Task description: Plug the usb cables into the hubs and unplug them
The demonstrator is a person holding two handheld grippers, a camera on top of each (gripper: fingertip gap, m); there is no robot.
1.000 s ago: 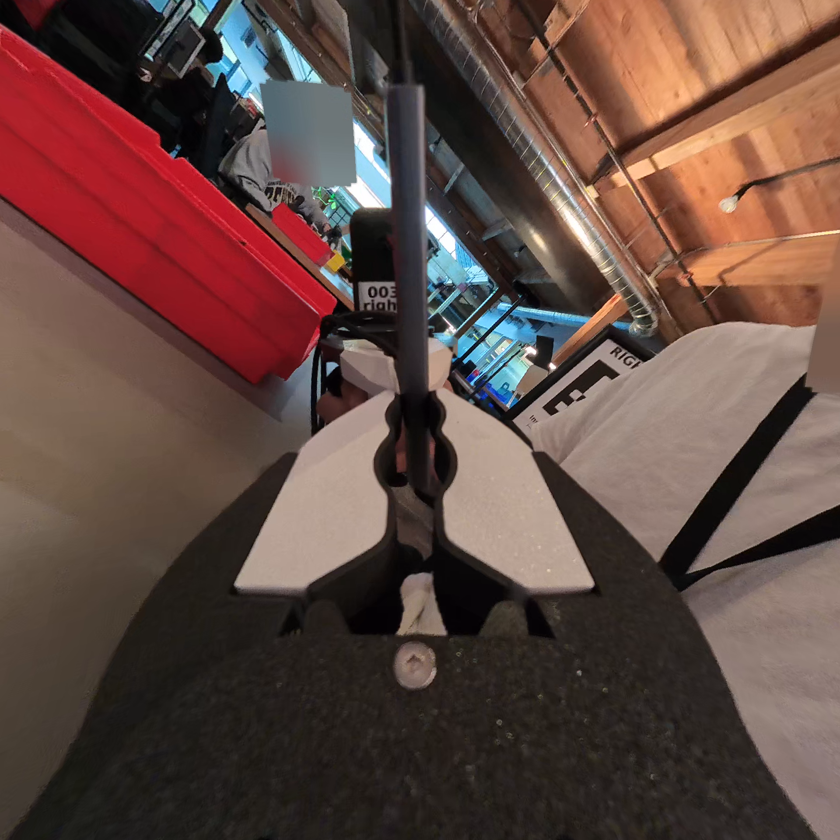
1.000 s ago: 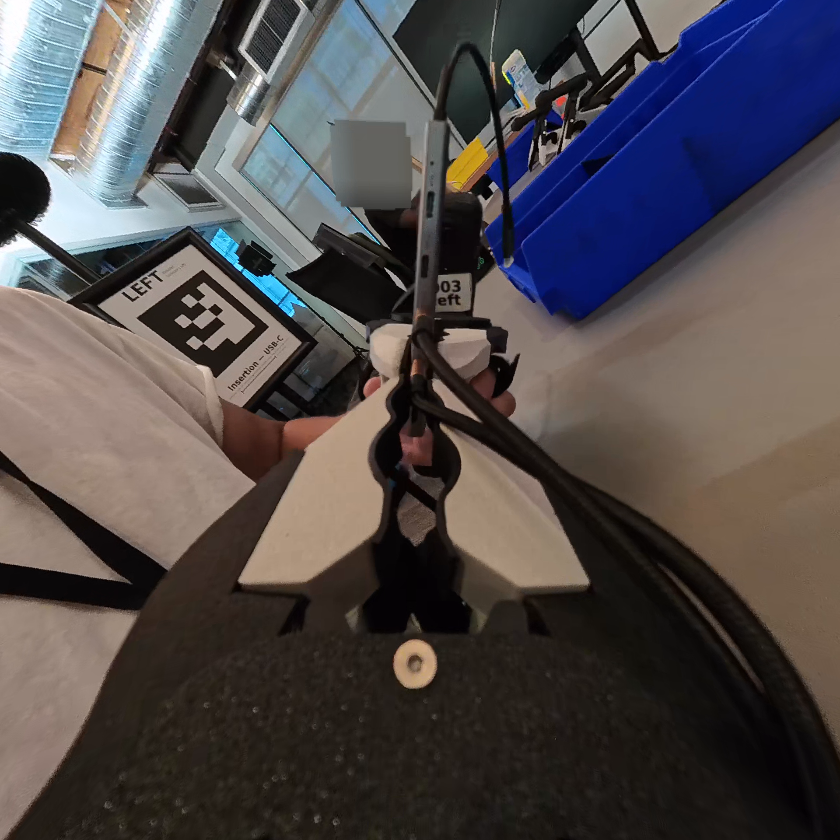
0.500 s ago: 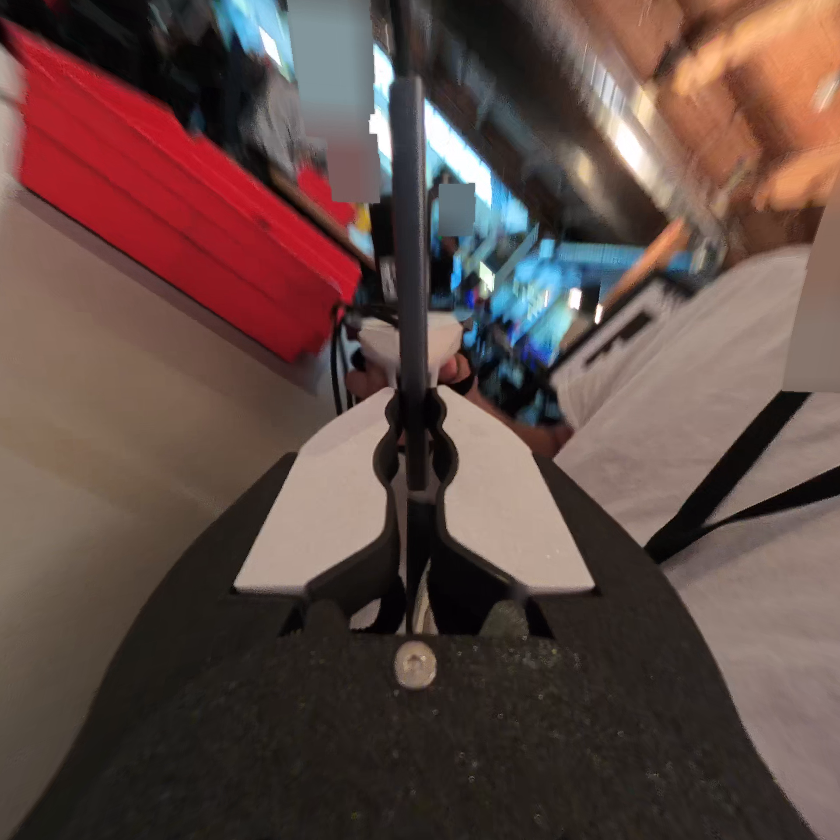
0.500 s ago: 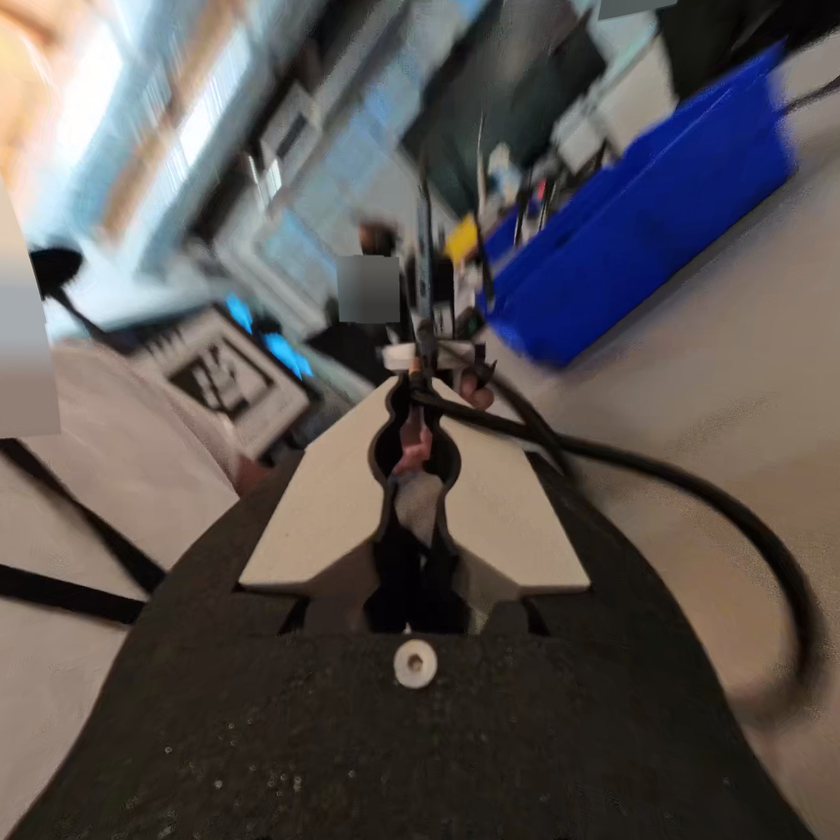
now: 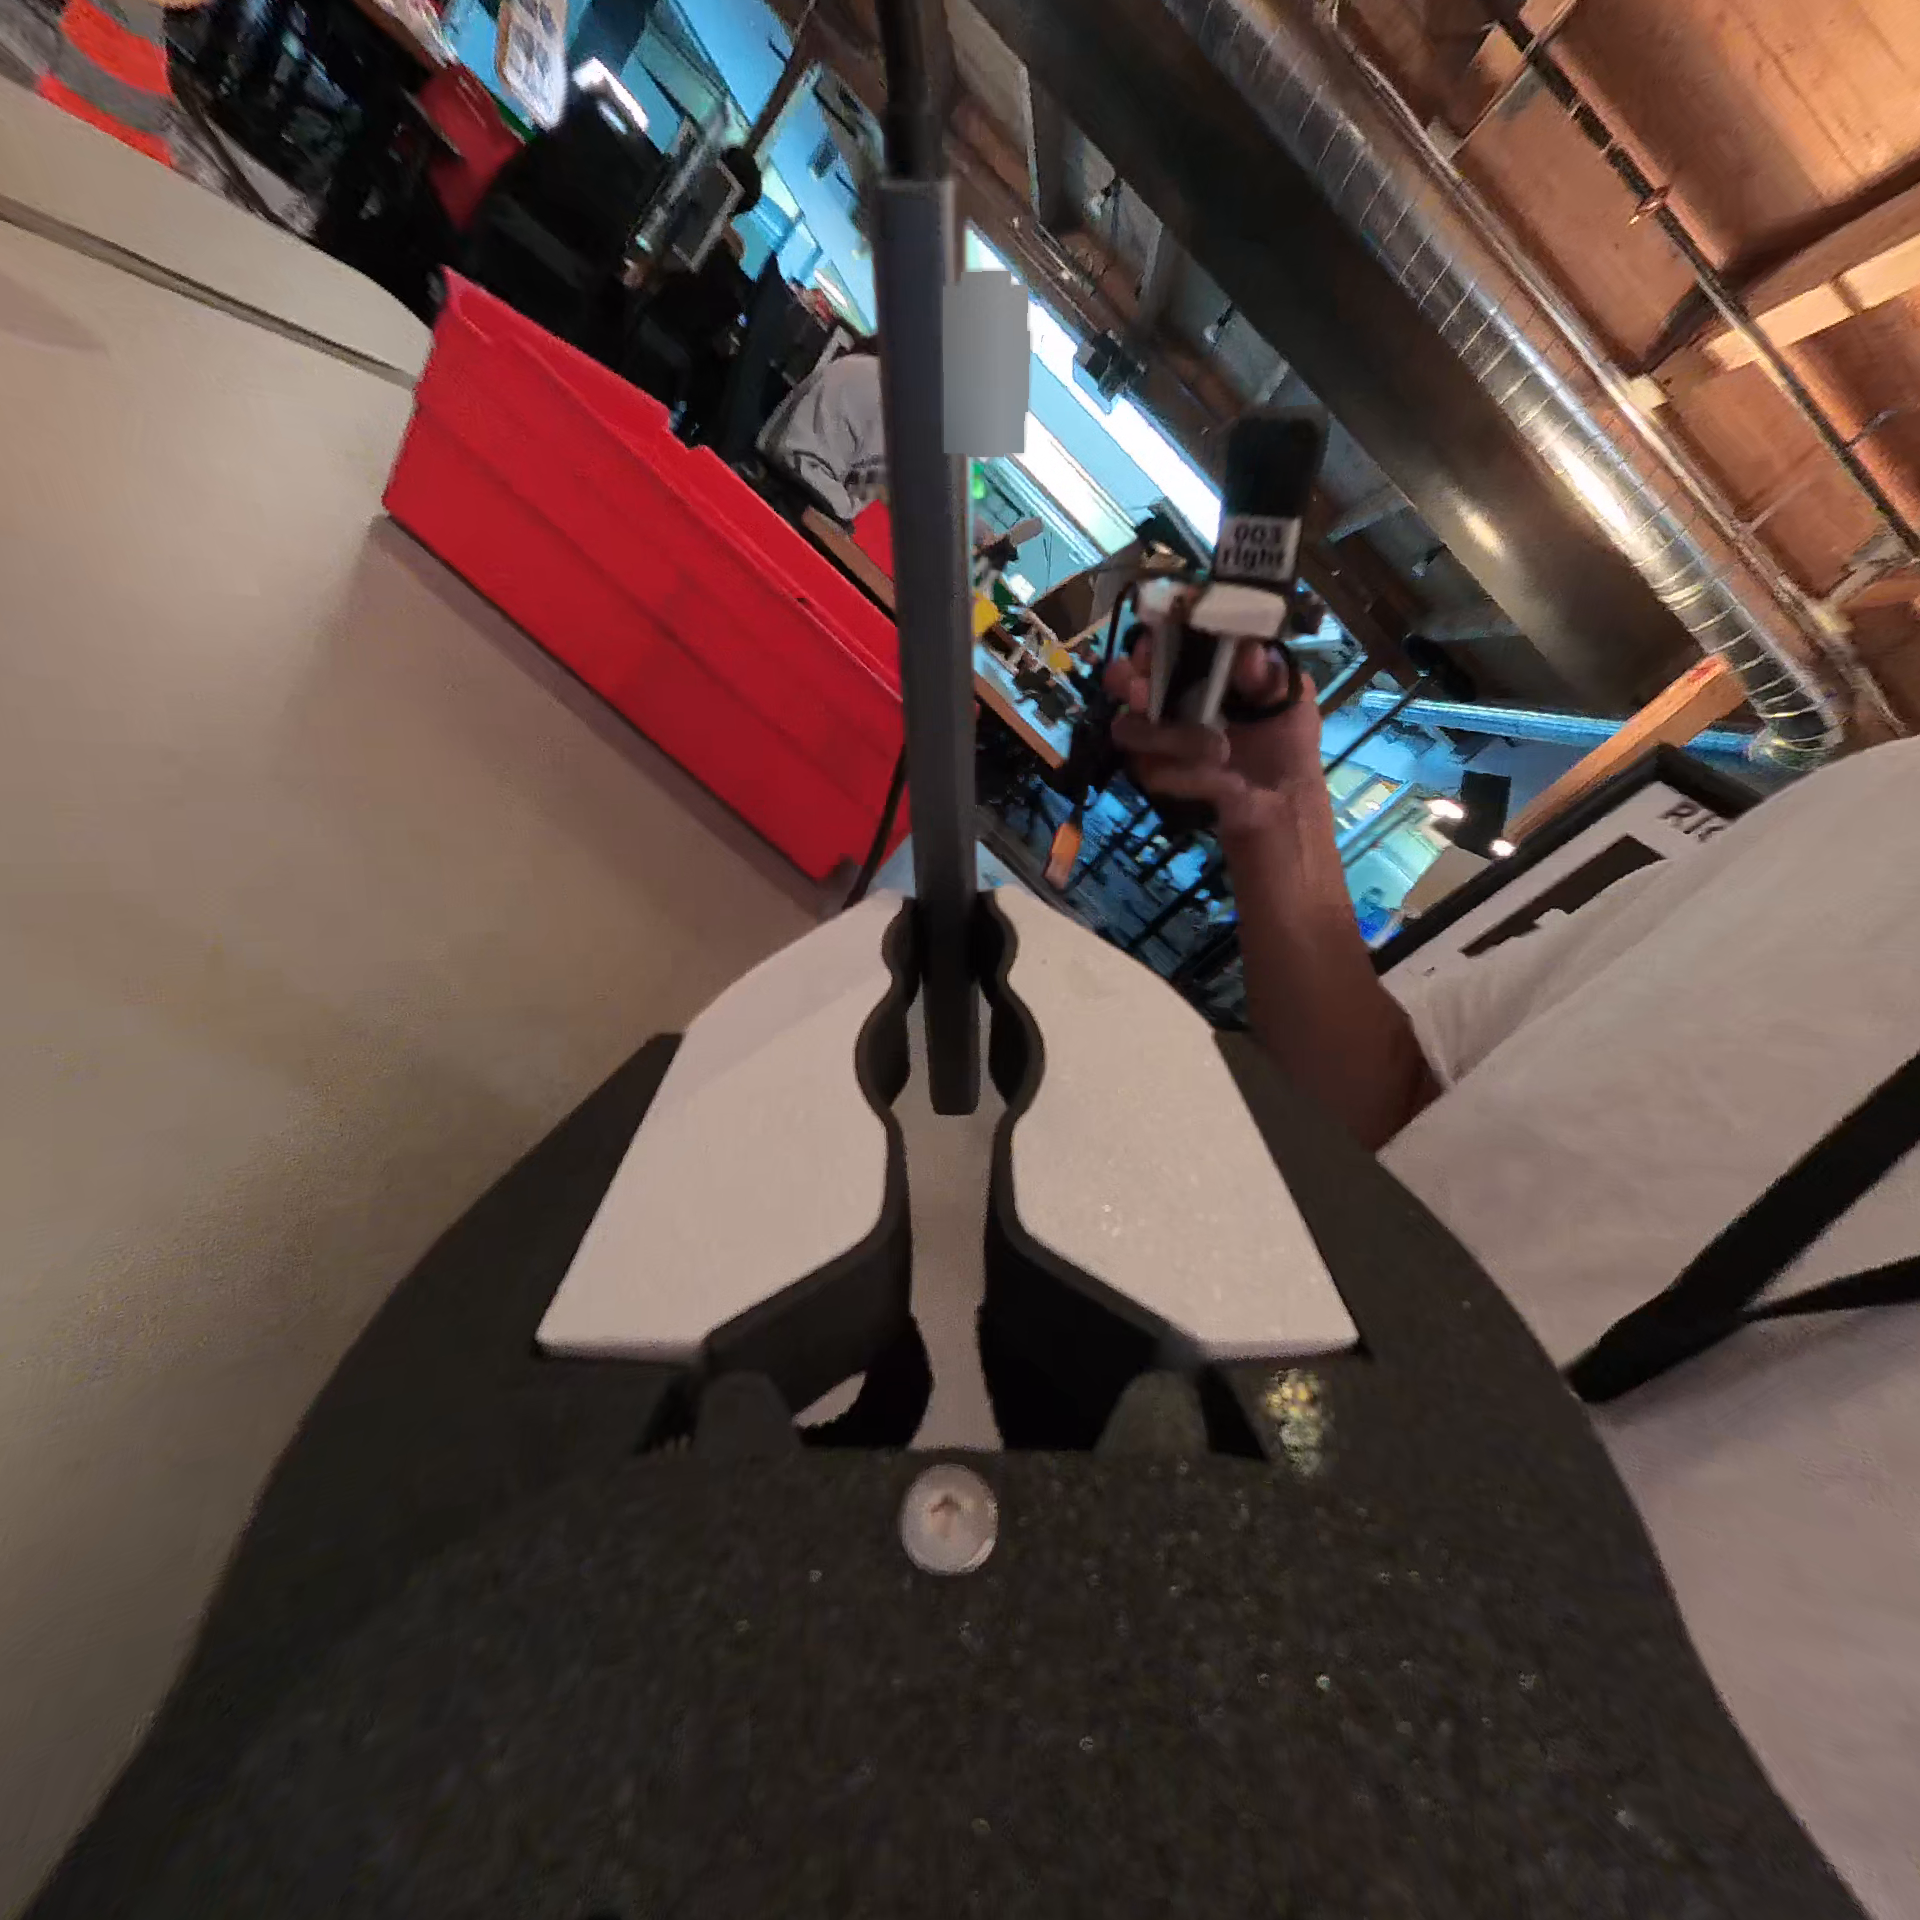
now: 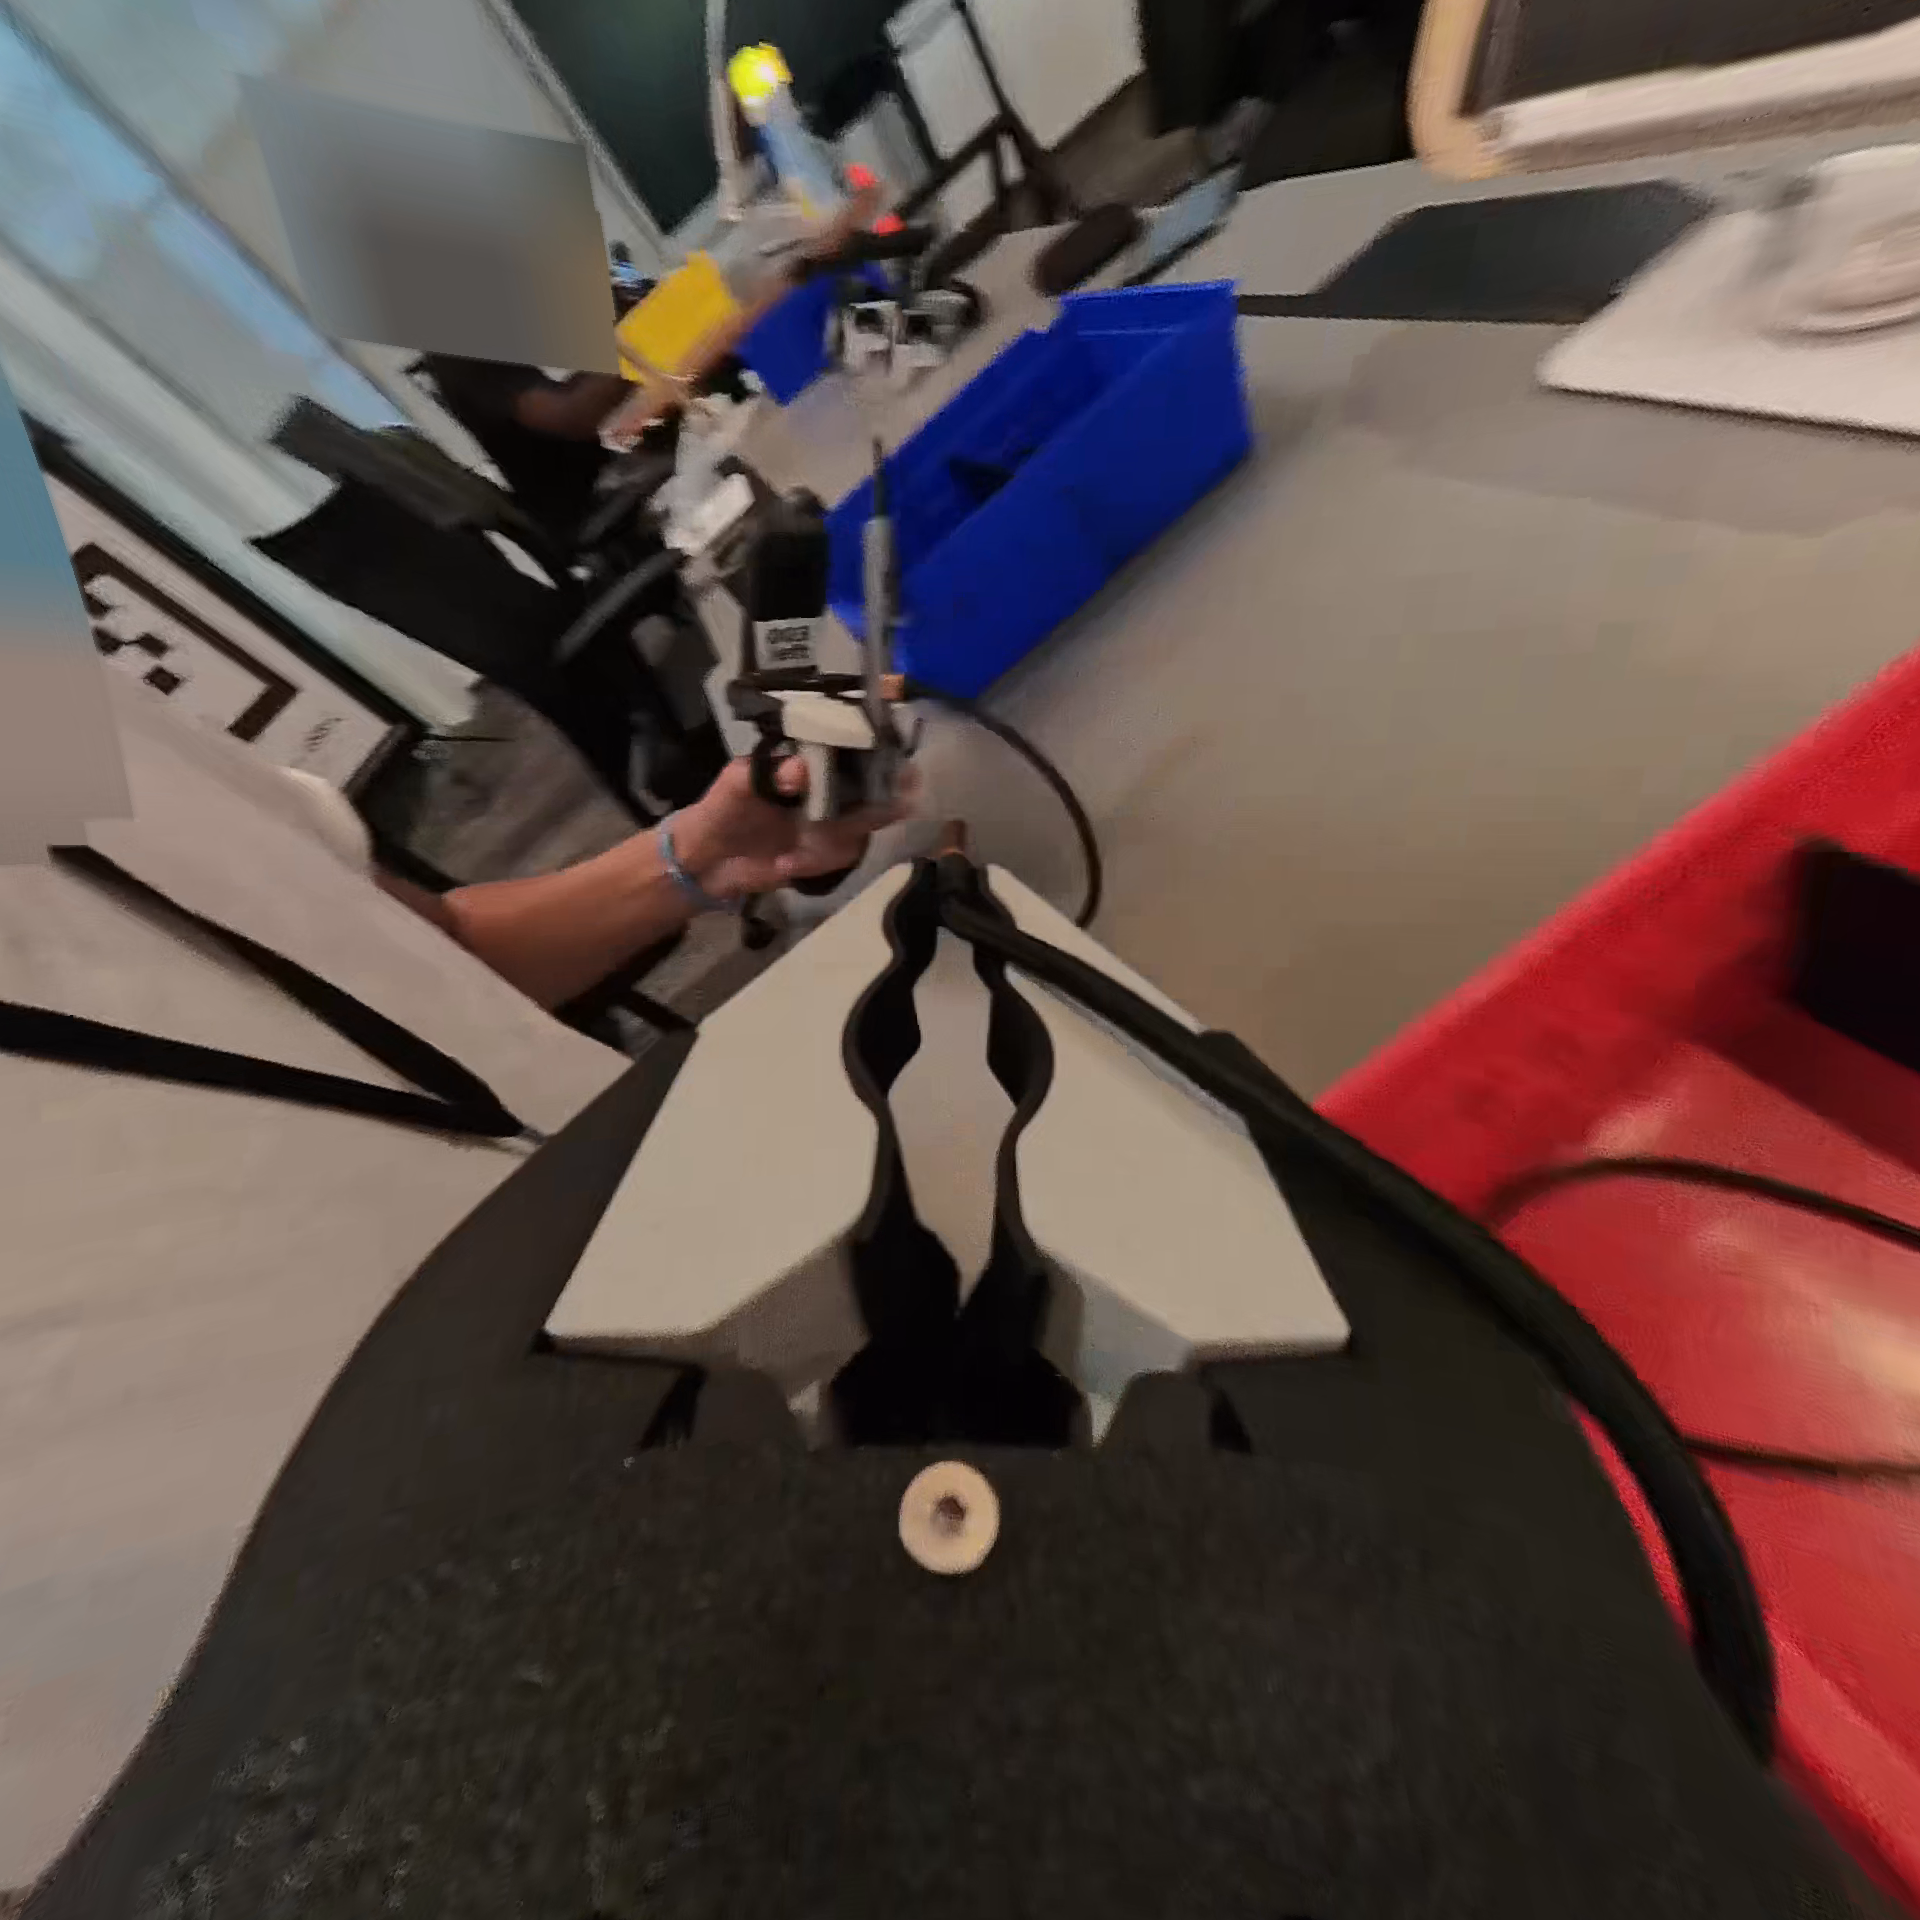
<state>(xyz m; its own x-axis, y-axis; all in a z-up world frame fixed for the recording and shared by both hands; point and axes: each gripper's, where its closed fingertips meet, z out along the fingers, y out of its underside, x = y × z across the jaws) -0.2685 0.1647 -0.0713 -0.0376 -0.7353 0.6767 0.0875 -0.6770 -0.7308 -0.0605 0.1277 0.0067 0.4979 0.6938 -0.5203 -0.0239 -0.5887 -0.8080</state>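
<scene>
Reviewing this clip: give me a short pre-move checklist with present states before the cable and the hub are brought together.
1. Left gripper shut on the grey hub: ok.
2. Right gripper shut on the black cable near its plug: ok.
3. Plug tip showing past the fingertips: ok, though blurred.
4. Plug apart from the hub, nothing mated: ok.
5. Plug lined up with a hub port: cannot tell, no port visible.
6. Cable slack free of the red bin: cannot tell; it trails over the bin's side.
</scene>
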